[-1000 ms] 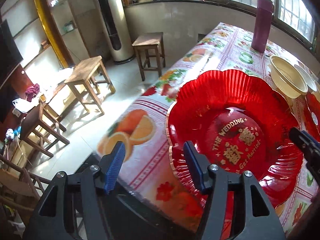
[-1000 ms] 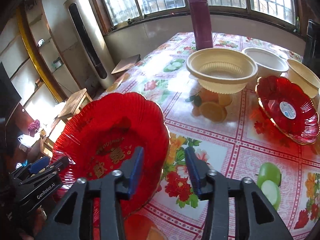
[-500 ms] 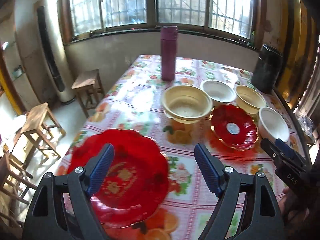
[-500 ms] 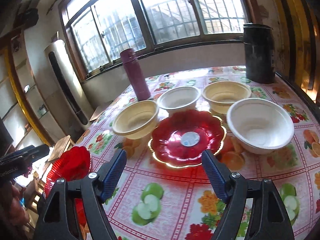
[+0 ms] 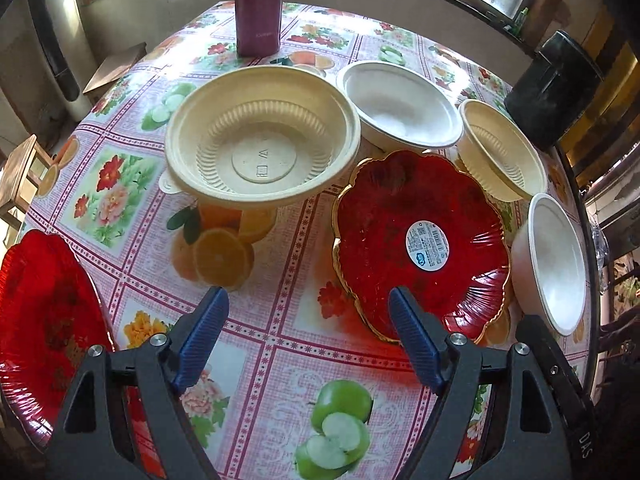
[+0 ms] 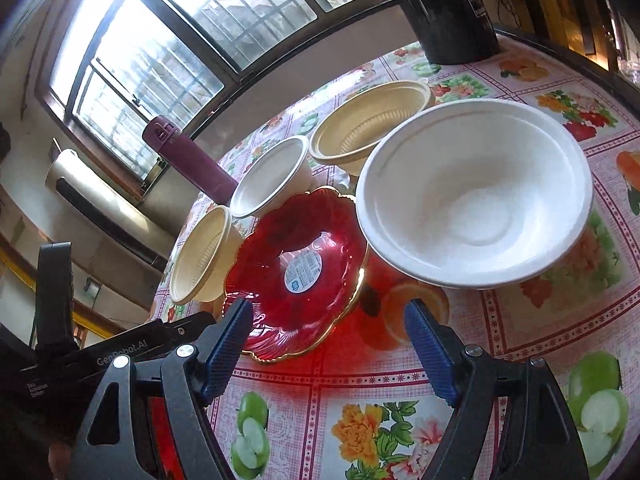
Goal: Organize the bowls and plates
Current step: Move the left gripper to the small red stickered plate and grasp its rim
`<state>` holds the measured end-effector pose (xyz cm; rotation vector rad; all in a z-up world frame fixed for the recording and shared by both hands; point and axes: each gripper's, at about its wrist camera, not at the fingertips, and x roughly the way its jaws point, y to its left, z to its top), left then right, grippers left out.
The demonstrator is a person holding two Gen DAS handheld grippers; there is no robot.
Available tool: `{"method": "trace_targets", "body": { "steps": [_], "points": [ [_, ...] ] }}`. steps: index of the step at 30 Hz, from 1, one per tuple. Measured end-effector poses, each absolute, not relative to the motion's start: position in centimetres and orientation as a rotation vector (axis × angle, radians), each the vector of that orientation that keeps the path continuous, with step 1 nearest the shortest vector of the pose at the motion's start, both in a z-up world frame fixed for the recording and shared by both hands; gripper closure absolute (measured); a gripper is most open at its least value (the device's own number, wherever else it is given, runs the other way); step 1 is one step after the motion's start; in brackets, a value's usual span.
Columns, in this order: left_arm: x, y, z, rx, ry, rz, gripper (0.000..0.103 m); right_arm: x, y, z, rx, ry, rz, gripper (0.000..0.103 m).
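Note:
My left gripper (image 5: pixel 308 312) is open and empty above the tablecloth, just short of a small red gold-rimmed plate (image 5: pixel 400 220) with a round sticker. A large red plate (image 5: pixel 44 312) lies at the near left. A big cream bowl (image 5: pixel 262 144), a white bowl (image 5: pixel 400 104), a smaller cream bowl (image 5: pixel 500 148) and a second white bowl (image 5: pixel 556 260) ring the small plate. My right gripper (image 6: pixel 328 324) is open and empty in front of the small red plate (image 6: pixel 296 256) and the near white bowl (image 6: pixel 476 204).
A purple flask (image 5: pixel 258 4) stands at the table's far edge and a black canister (image 5: pixel 556 76) at the far right. The flowered tablecloth (image 5: pixel 288 360) covers the table. Wooden stools (image 5: pixel 16 176) stand on the floor to the left.
Both grippers have moved forward and lower toward the small red plate and bowls. The right view has rolled to a tilt. Both jaws stay open.

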<state>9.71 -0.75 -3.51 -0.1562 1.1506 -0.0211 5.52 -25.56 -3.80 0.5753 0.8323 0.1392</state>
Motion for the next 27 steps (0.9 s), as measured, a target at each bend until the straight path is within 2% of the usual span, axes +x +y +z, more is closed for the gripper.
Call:
{"method": "trace_targets", "body": {
  "steps": [9, 20, 22, 24, 26, 27],
  "points": [
    [11.9, -0.6, -5.2, -0.262, 1.204, -0.037, 0.021, 7.9, -26.4, -6.4, 0.705, 0.909, 0.107, 0.023],
    [13.5, -1.5, -6.2, -0.265, 1.230, -0.080, 0.022, 8.8, -26.0, -6.6, 0.744, 0.882, 0.120, 0.024],
    [13.5, -1.7, -6.1, -0.251, 1.226, -0.086, 0.028, 9.0, -25.9, -6.6, 0.745, 0.877, 0.119, 0.027],
    [13.7, -2.0, -6.3, -0.243, 1.231, -0.106, 0.045, 9.1, -26.0, -6.7, 0.749, 0.875, 0.115, 0.035],
    [13.7, -2.1, -6.3, -0.227, 1.229, -0.114, 0.048, 9.2, -26.0, -7.0, 0.758, 0.882, 0.118, 0.049],
    [13.7, -2.1, -6.3, -0.221, 1.225, -0.117, 0.054, 9.2, -26.1, -7.1, 0.764, 0.882, 0.117, 0.051]
  ]
}}
